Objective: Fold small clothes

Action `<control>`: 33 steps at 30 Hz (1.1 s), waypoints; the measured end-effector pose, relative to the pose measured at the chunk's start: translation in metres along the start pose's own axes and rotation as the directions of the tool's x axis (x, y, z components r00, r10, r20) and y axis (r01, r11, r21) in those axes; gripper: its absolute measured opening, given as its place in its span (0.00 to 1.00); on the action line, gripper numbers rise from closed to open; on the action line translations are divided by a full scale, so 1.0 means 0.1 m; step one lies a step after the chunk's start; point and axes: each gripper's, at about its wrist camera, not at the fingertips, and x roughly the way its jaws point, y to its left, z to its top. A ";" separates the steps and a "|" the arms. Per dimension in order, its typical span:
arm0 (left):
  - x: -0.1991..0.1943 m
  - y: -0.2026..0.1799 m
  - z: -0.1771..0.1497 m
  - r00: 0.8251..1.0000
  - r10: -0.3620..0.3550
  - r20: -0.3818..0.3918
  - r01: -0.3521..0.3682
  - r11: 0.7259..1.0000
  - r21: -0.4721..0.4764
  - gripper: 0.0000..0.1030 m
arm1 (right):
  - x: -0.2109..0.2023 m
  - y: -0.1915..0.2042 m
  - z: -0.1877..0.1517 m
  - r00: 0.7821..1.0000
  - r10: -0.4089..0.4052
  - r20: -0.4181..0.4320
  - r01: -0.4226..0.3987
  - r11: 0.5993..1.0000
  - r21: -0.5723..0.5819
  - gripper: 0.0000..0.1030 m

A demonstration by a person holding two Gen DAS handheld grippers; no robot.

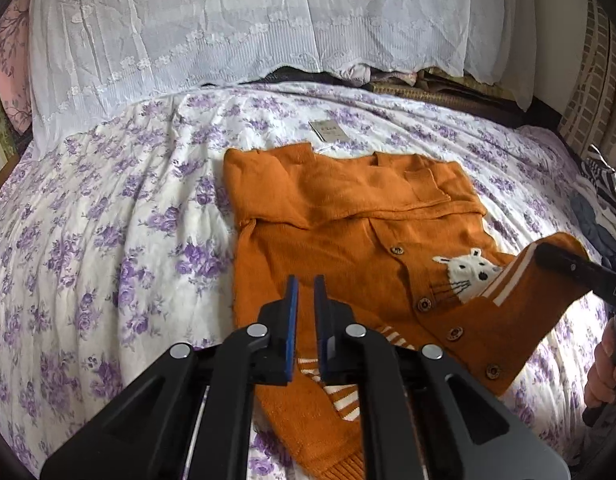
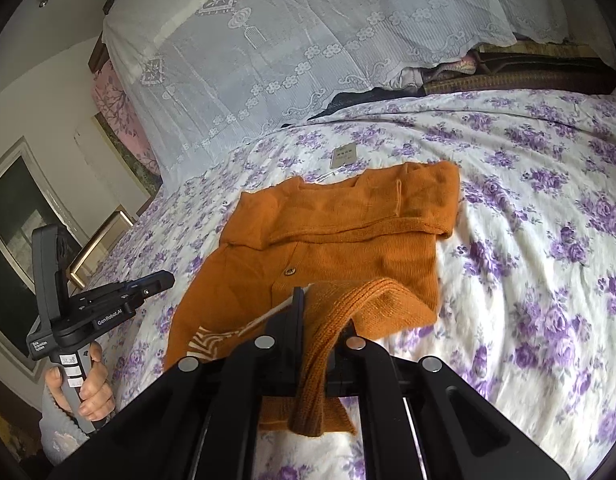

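Observation:
An orange knit cardigan (image 1: 348, 208) lies on the bed with its sleeves folded across the chest and a white fox face (image 1: 468, 270) on the front. My right gripper (image 2: 312, 300) is shut on the ribbed hem; the lifted right corner (image 2: 372, 300) curls over its fingers. In the left wrist view that gripper (image 1: 544, 252) holds up the striped corner. My left gripper (image 1: 306, 280) hovers over the cardigan's lower left part, its blue pads nearly together with no fabric seen between them. From the right wrist view the left gripper (image 2: 166, 278) sits just left of the cardigan (image 2: 348, 240), apart from it.
A floral purple-and-white sheet (image 1: 108, 240) covers the bed. A small paper tag (image 1: 327, 131) lies just beyond the collar. A white lace cover (image 1: 228, 40) hangs at the back. Loose clothes (image 1: 604, 200) are piled at the right edge. A person's hand (image 2: 88, 392) grips the left handle.

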 end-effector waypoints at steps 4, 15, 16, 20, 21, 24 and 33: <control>0.01 0.08 -0.22 0.998 -0.010 -0.060 0.011 1.000 0.005 0.08 | 0.02 -0.08 -0.06 1.000 0.007 -0.010 -0.007 1.000 0.019 0.06; 0.13 0.25 -0.87 0.961 -0.192 -0.198 0.167 0.977 -0.134 0.45 | 0.04 -0.13 -0.10 0.999 0.024 -0.023 -0.024 0.999 0.036 0.06; 0.15 0.27 -0.85 0.958 -0.218 -0.187 0.189 0.969 -0.160 0.57 | 0.04 -0.13 -0.10 0.999 0.026 -0.023 -0.025 0.999 0.037 0.06; 0.22 0.33 -0.69 0.966 -0.211 -0.153 0.180 0.965 -0.192 0.64 | 0.04 -0.14 -0.12 0.999 0.030 -0.022 -0.029 0.999 0.044 0.06; 0.27 0.34 -0.65 0.961 -0.226 -0.158 0.194 0.961 -0.194 0.70 | 0.03 -0.14 -0.13 0.999 0.031 -0.022 -0.030 0.998 0.047 0.06; 0.41 0.39 -0.64 0.945 -0.268 -0.188 0.221 0.946 -0.236 0.70 | 0.02 -0.14 -0.14 0.999 0.041 -0.019 -0.040 0.998 0.050 0.06; 0.20 -0.02 -0.83 0.926 -0.327 -0.189 0.306 0.943 -0.134 0.07 | -0.01 -0.17 -0.18 0.999 0.046 -0.019 -0.045 0.997 0.060 0.06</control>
